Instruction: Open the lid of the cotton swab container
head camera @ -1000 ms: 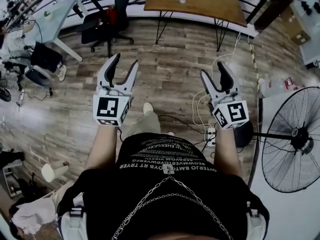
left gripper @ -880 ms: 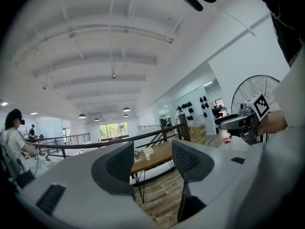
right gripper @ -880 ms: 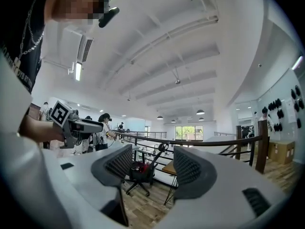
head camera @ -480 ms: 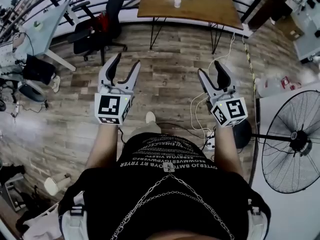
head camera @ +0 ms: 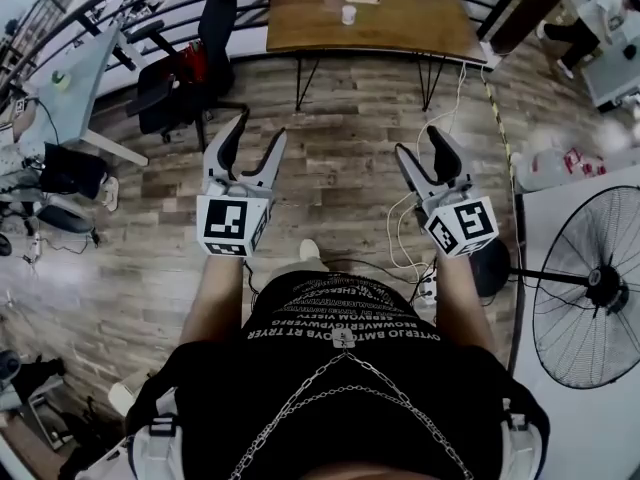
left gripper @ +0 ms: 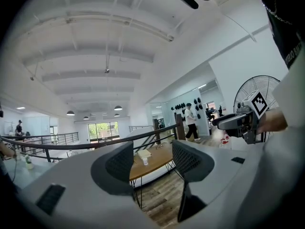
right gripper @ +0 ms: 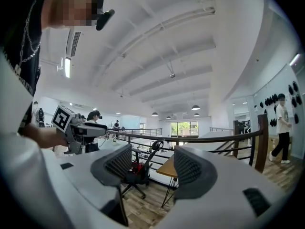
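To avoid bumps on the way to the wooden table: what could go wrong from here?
White cables loop over the floor ahead on the right: a trip risk. The office chair stands by the wooden table's left end; the left gripper could clip it. The small white item on the table is too small to identify as the swab container.

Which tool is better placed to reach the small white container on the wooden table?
Probably the left. Both tools are open and empty; the left tool, its jaws just opened wider, frames the white container on the table between them, while the right tool frames a black chair.
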Demonstrator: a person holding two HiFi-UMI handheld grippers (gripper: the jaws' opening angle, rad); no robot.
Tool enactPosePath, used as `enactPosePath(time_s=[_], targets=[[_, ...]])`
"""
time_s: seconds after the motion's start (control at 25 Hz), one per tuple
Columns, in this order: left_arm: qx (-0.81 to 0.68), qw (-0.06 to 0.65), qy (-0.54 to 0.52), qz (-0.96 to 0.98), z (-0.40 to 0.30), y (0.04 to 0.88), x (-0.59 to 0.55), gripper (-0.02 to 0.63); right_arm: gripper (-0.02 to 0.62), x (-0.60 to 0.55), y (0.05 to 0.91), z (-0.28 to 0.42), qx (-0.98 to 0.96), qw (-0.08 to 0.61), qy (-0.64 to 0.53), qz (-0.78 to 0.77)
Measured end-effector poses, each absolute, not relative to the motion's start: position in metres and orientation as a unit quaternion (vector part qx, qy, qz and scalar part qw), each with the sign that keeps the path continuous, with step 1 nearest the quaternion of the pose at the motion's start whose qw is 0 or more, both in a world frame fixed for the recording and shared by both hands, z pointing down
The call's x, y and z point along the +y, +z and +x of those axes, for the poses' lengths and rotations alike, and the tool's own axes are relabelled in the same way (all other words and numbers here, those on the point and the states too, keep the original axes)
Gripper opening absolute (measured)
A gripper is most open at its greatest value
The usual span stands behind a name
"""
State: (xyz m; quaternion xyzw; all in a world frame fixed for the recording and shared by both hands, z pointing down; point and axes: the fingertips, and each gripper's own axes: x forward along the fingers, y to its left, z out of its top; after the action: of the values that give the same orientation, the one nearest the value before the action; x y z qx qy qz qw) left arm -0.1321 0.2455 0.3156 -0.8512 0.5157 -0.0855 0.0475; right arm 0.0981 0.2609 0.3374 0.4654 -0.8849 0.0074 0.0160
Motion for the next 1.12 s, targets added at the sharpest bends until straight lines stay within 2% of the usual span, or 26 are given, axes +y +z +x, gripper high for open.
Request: enactPosePath(time_s=[0.72, 1.12], targets=[[0.486, 0.048, -0.090, -0.868, -0.168, 0.319, 0.158, 0.256, 0.265, 0.183, 0.331, 0.061, -0.874, 0.024, 0.009, 0.485], [0.470, 0.029, -0.074, -0.879, -0.175, 0.332, 0.143, 0.256, 0.265, 0.181, 0.335, 0.049, -0.866, 0.039, 0.010, 0.499]])
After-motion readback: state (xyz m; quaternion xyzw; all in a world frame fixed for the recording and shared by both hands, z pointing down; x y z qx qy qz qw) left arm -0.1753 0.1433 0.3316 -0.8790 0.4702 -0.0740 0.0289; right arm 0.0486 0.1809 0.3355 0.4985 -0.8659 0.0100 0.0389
